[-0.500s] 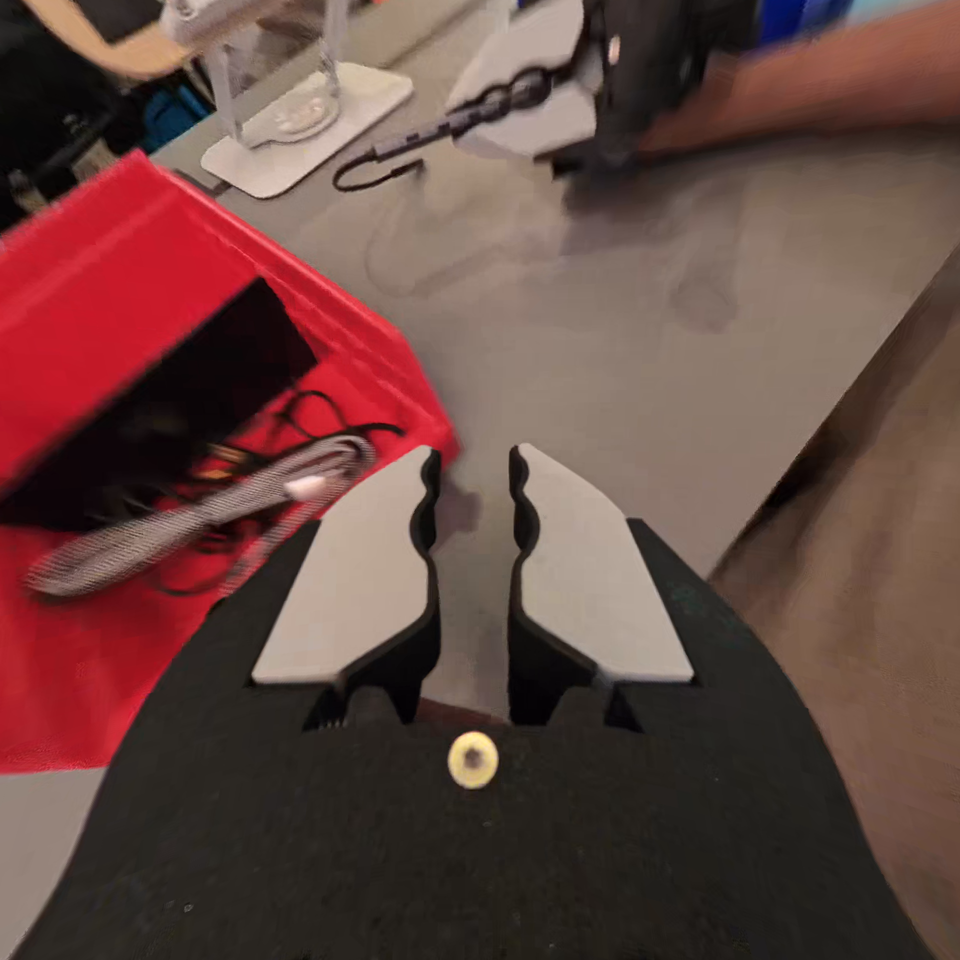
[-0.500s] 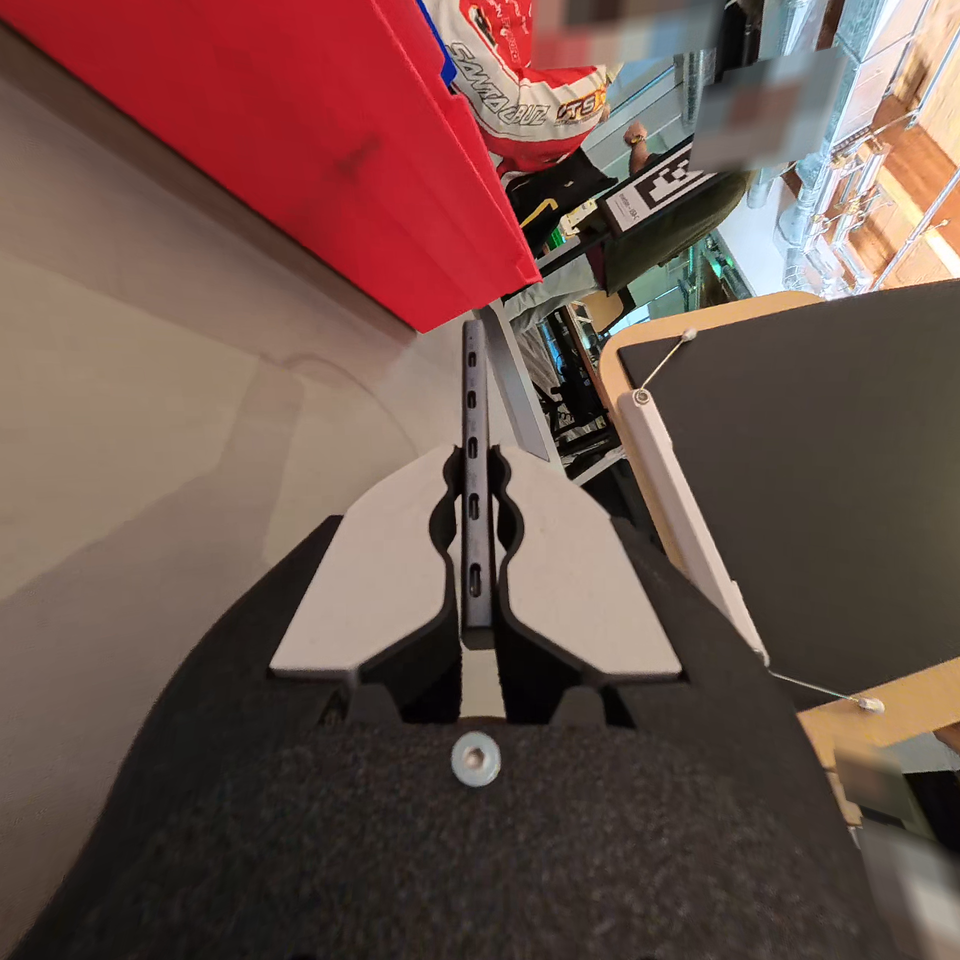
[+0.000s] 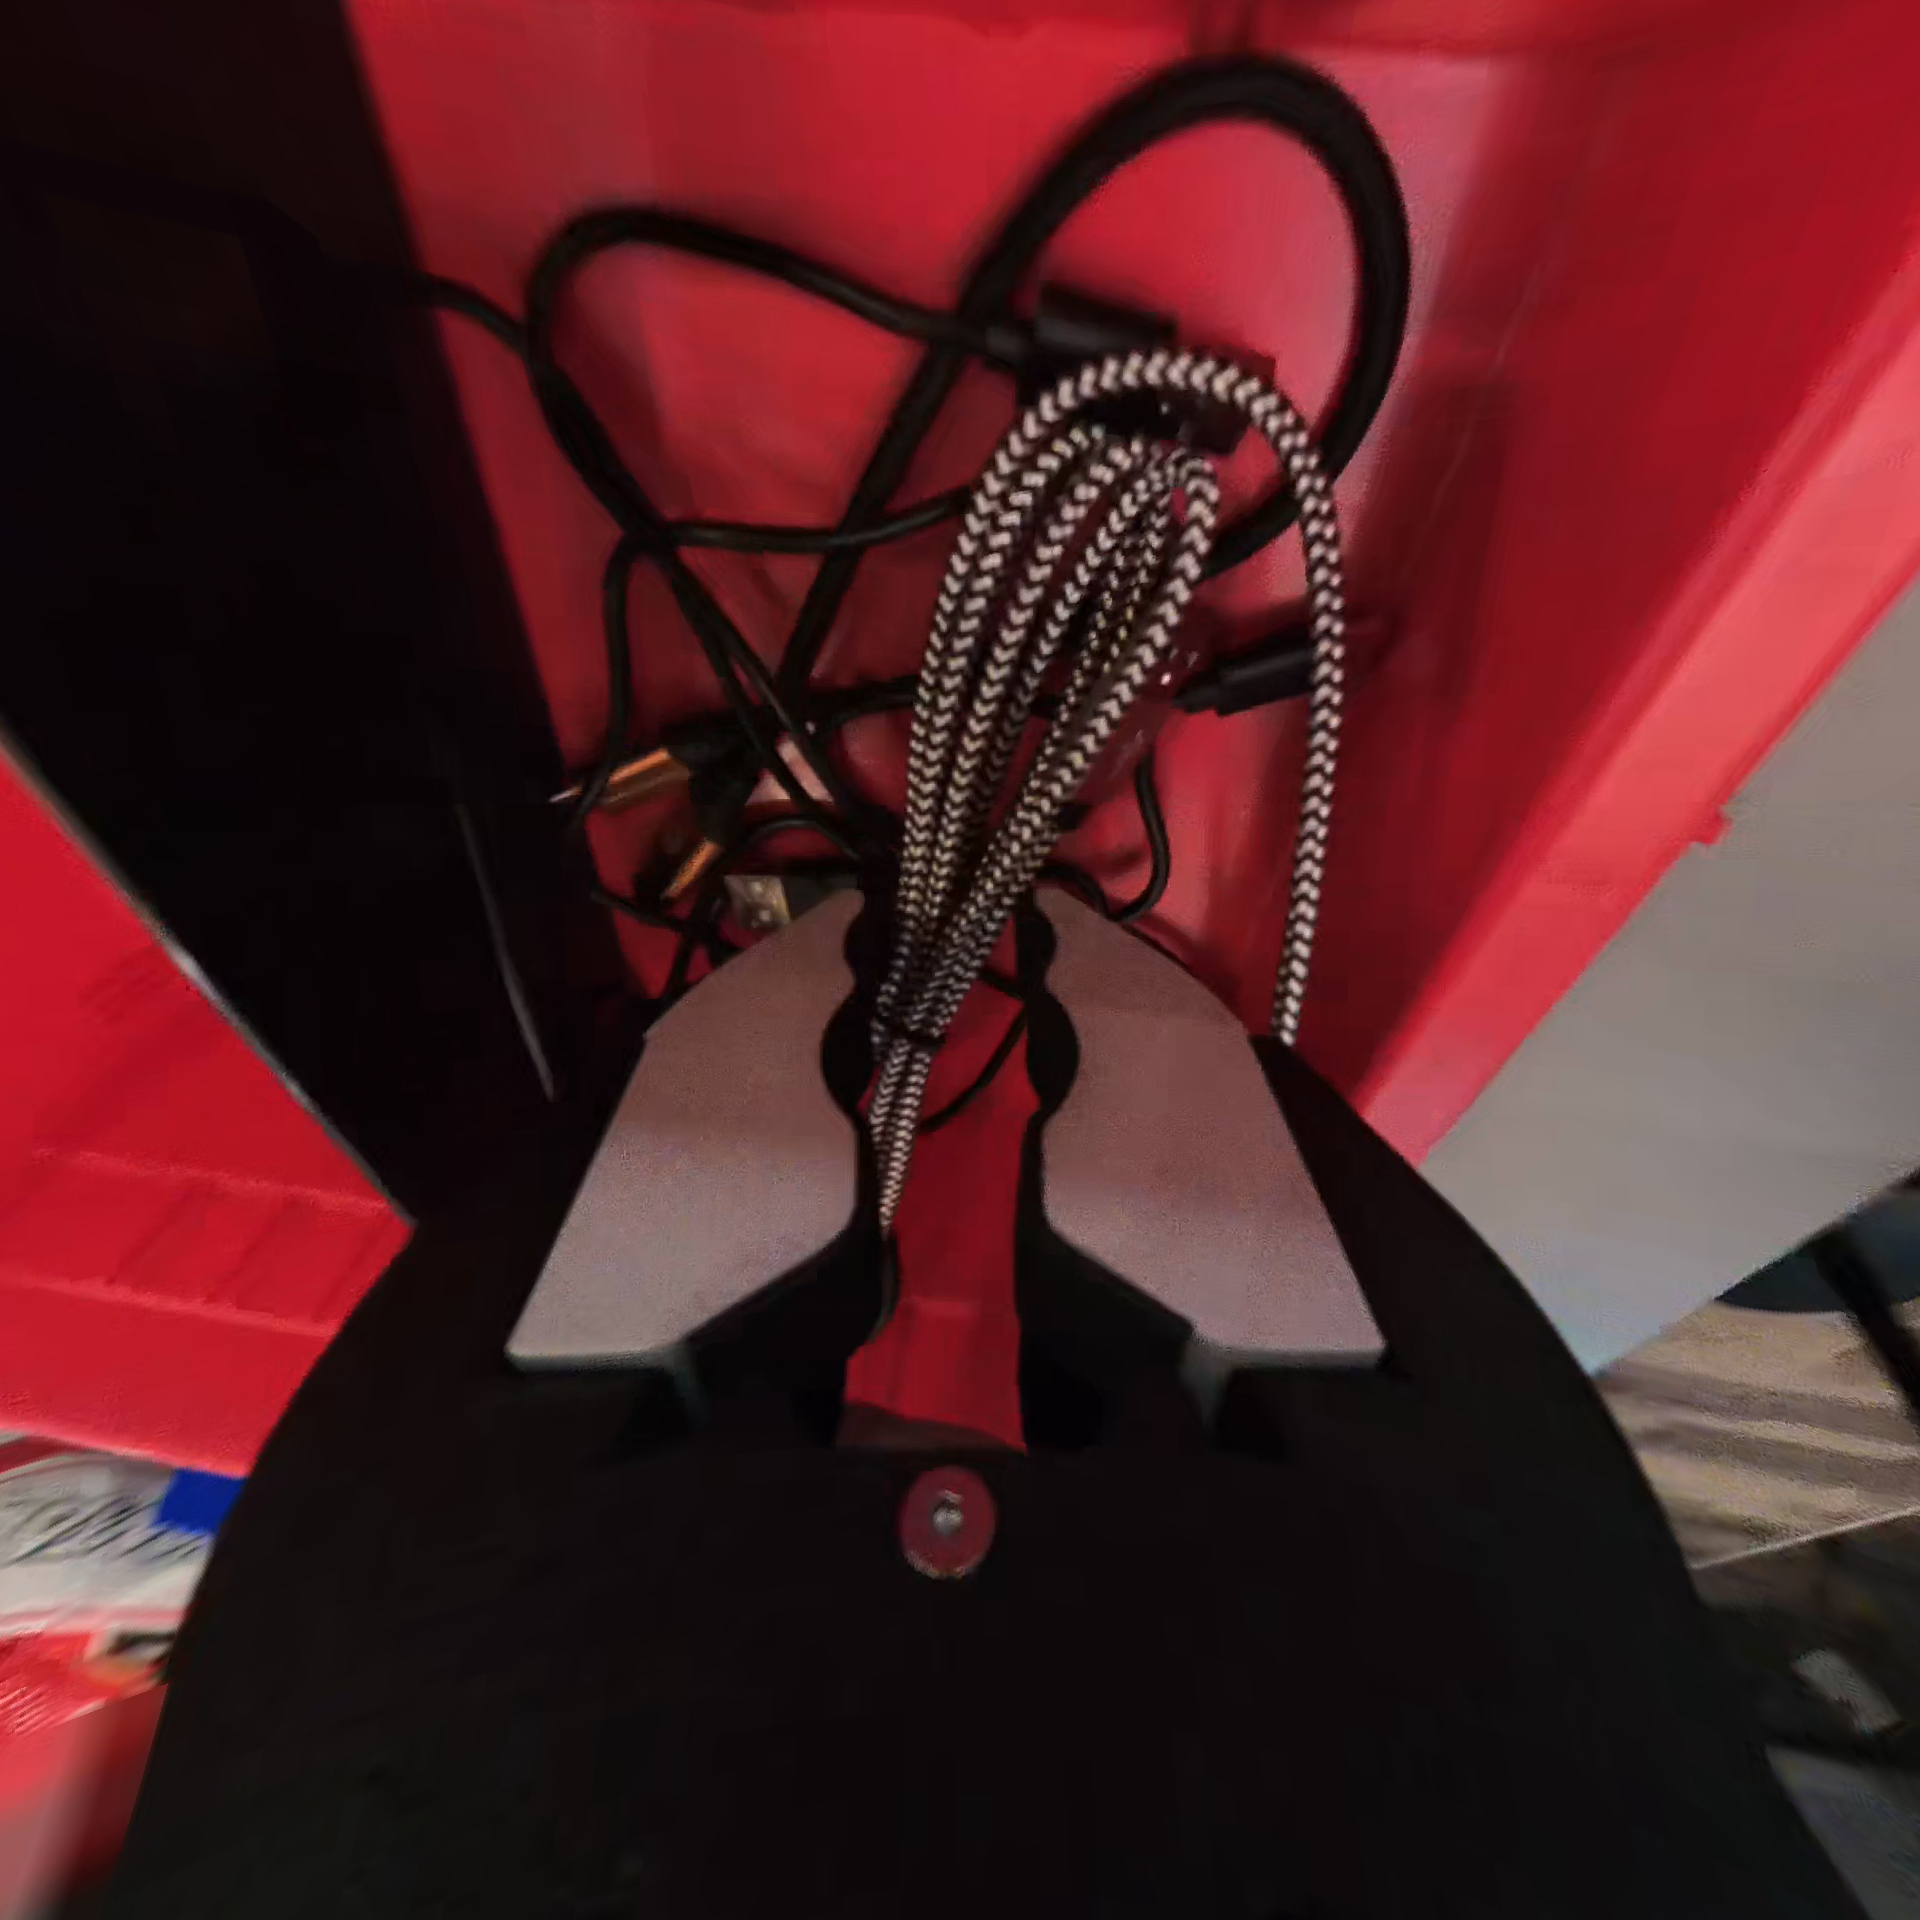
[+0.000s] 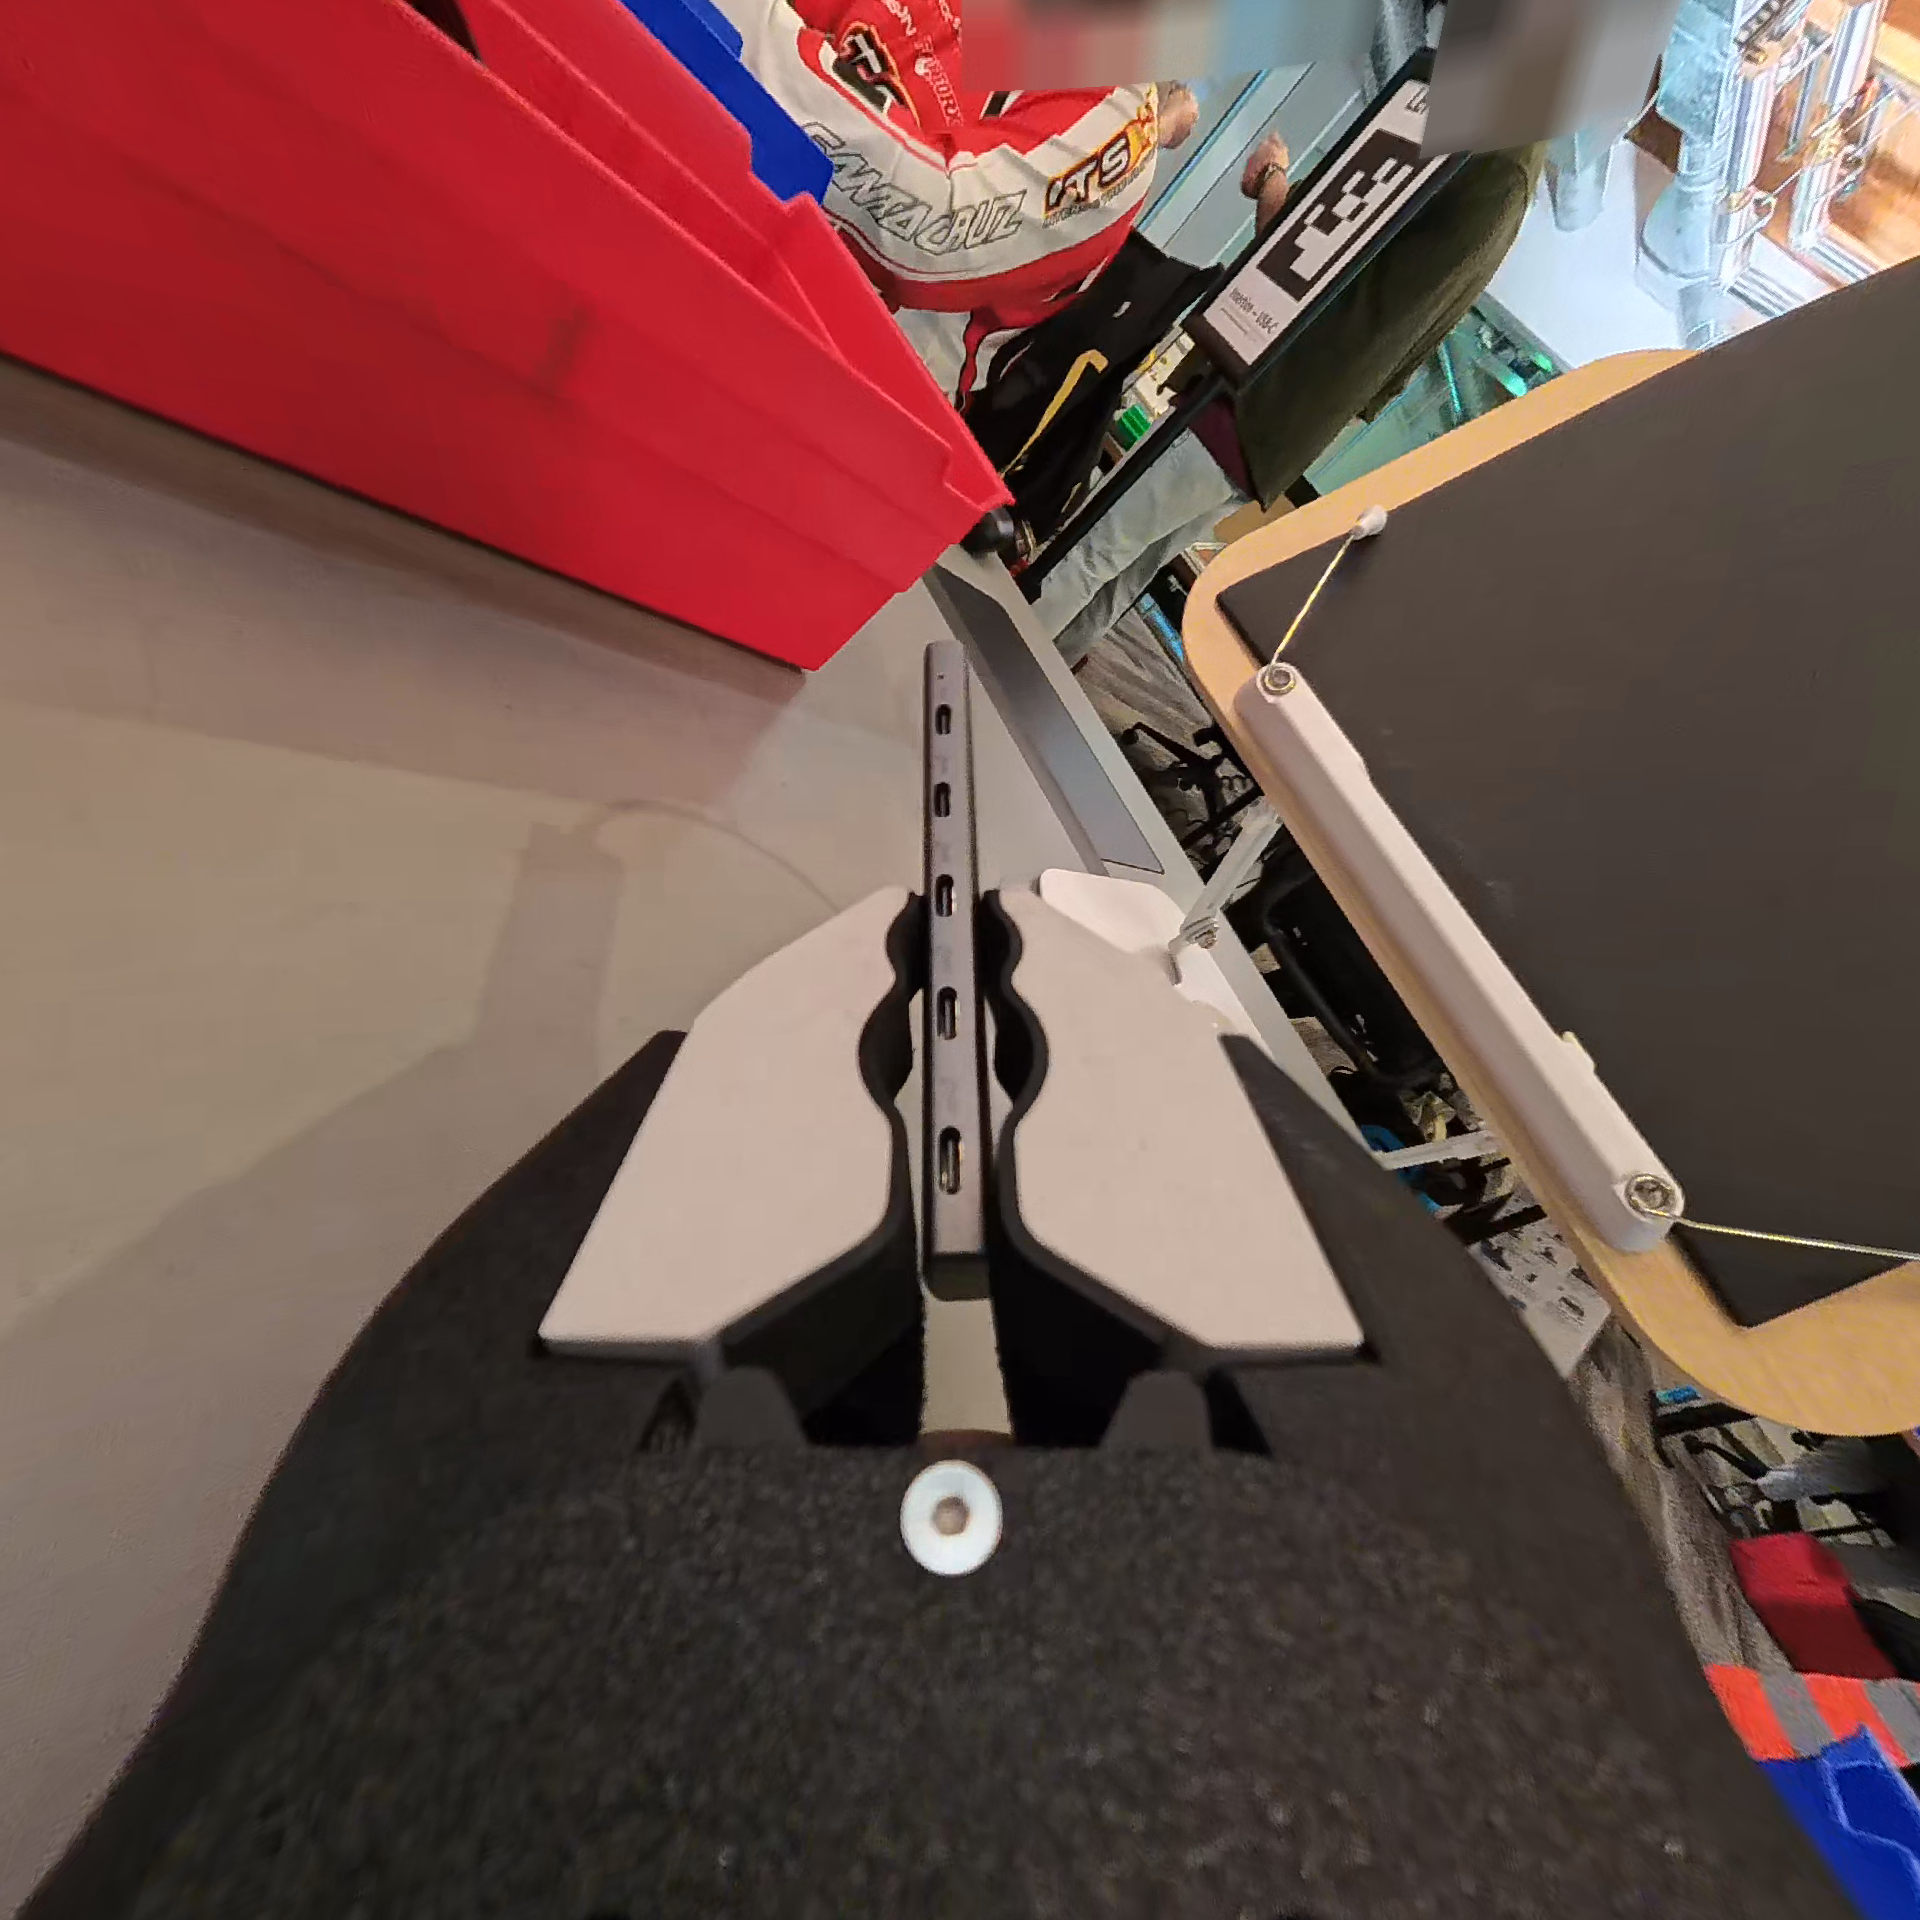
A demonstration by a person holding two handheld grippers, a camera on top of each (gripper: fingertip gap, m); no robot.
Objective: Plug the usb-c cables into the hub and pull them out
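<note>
The hub (image 4: 951, 997) sits edge-up between the fingers of your right tool (image 4: 954, 914) — clamped on both flat sides, its row of ports facing the camera, above the grey surface (image 4: 312, 831). Your left tool (image 3: 943, 925) is parted inside the red bin (image 3: 1558, 416), with the black-and-white braided cable (image 3: 1039, 665) bundle running between its fingers — not pinched — among loose black cables (image 3: 727, 540).

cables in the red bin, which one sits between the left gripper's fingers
The black-and-white braided cable; the plain black cables lie behind it, outside the open left gripper.
</note>
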